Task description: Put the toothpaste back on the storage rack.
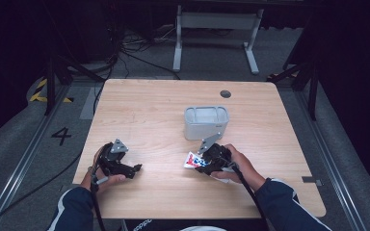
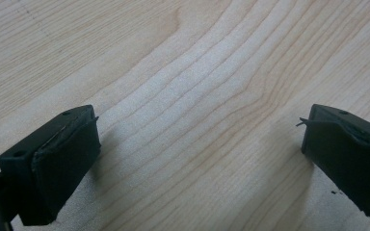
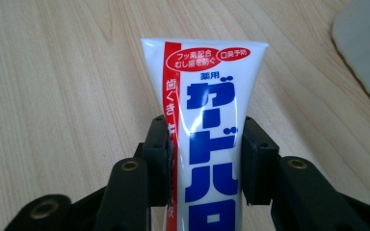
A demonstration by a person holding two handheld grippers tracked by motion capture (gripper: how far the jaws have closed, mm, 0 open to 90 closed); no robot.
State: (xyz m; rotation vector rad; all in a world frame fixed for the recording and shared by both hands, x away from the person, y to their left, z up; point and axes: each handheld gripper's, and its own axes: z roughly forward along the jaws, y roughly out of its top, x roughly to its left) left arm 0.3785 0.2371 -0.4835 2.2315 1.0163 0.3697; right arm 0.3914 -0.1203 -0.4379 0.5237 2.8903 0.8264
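On the left, the left gripper point(image 1: 136, 168) rests low over the bare wooden table point(image 1: 144, 110), its fingers point(image 2: 62, 159) spread wide. Right of it, the right gripper point(image 1: 196, 163) pinches a white toothpaste tube point(image 3: 207, 125), just before the grey bin point(image 1: 206, 122).

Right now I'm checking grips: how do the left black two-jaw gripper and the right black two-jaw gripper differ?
The left black two-jaw gripper has its jaws spread wide; the right black two-jaw gripper has its jaws drawn in. The left has only the pale wooden table between its jaws; the right clamps a white toothpaste tube with blue and red print by its sides. Both are hand-held, low over the table's near edge.
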